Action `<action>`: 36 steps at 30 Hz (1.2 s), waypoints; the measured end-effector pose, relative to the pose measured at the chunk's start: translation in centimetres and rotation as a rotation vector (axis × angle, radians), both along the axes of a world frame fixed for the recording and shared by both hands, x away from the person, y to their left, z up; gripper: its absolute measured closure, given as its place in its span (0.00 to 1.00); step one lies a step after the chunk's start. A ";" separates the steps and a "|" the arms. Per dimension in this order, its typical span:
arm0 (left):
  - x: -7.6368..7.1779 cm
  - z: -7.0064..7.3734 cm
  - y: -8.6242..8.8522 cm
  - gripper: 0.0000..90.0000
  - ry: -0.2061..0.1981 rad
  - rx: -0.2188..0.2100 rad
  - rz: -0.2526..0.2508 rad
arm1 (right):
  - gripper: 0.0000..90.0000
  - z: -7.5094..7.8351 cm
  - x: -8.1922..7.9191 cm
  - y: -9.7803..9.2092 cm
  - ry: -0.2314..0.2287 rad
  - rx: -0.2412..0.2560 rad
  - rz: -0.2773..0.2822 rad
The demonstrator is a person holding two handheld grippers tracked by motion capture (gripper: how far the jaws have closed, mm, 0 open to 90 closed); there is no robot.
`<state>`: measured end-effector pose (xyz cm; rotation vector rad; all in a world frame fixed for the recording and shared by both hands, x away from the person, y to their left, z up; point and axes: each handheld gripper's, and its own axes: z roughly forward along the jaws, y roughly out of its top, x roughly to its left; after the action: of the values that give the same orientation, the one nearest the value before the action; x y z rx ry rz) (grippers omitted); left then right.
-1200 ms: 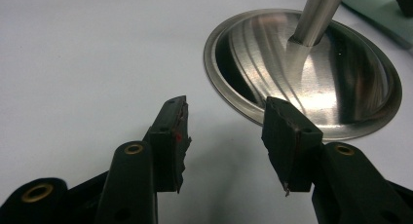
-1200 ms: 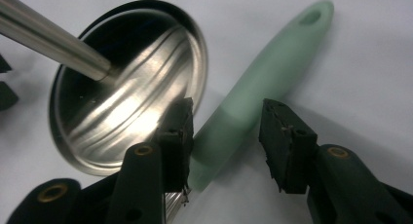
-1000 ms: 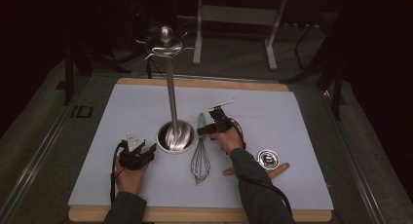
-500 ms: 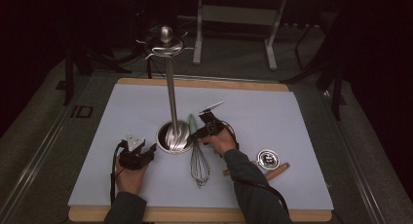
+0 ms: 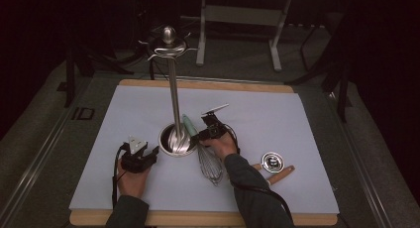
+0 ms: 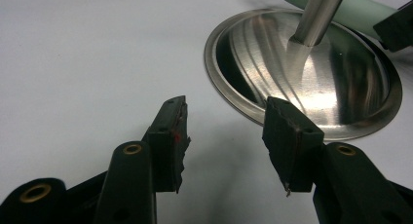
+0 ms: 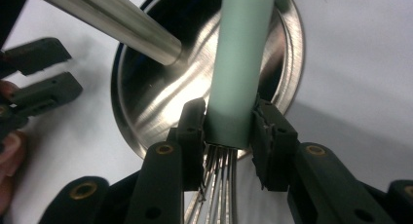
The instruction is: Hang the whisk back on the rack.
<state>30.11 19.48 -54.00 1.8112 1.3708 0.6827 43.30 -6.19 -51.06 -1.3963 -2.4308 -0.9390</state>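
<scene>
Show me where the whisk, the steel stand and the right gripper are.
whisk point(image 5: 210, 164): high view, on its wire loops.
steel stand point(image 5: 174, 101): high view, on its upright pole.
right gripper point(image 7: 228, 124): right gripper view, midway between its fingertips.

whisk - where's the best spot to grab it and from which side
Grip the whisk by its straight mint handle, low down where the wires enter, coming in across the handle from the wire end. The handle is round, even and firm, while the wires flex. The right hand-held gripper is shut there, one jaw on each side. The stand crowds the handle's far end.
</scene>
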 end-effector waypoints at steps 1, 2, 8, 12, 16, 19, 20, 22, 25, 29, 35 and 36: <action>0.0 0.0 0.0 0.58 0.000 0.000 0.000 | 0.77 0.1 0.0 0.0 -0.002 0.008 -0.006; 0.0 0.0 0.0 0.58 0.000 0.000 0.000 | 0.77 0.1 0.0 0.0 -0.002 0.008 -0.006; 0.0 0.0 0.0 0.58 -0.001 0.003 0.000 | 0.77 1.6 -0.3 -0.6 -0.039 0.071 -0.024; 0.0 0.0 0.0 0.57 -0.003 -0.001 0.002 | 0.77 2.6 -0.6 -1.1 -0.071 0.095 -0.032; 0.0 0.0 0.0 0.57 -0.003 0.000 0.002 | 0.77 3.3 -0.9 -1.5 -0.103 0.115 -0.031; 0.0 0.0 0.0 0.57 -0.003 0.000 0.003 | 0.77 3.6 -1.1 -1.8 -0.127 0.126 -0.025; 0.0 0.0 0.0 0.58 -0.003 0.001 0.002 | 0.77 3.8 -1.2 -2.0 -0.136 0.132 -0.023; 0.0 0.0 0.0 0.57 -0.002 0.001 0.002 | 0.77 4.0 -1.4 -2.3 -0.155 0.138 -0.022; 0.0 0.0 0.0 0.57 -0.003 0.002 0.002 | 0.77 4.3 -1.7 -2.9 -0.174 0.153 -0.032; 0.0 0.0 0.0 0.57 -0.002 -0.002 0.005 | 0.77 4.9 -2.0 -3.6 -0.194 0.172 -0.034; 0.0 0.0 0.0 0.57 -0.003 -0.002 0.006 | 0.77 6.0 -2.8 -4.1 -0.222 0.211 -0.032; 0.0 0.0 0.0 0.57 -0.002 -0.002 0.006 | 0.77 6.1 -3.0 -4.1 -0.230 0.215 -0.030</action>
<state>30.09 19.50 -53.99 1.8048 1.3757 0.6865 40.33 -10.31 -44.97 -1.3171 -2.3795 -1.3921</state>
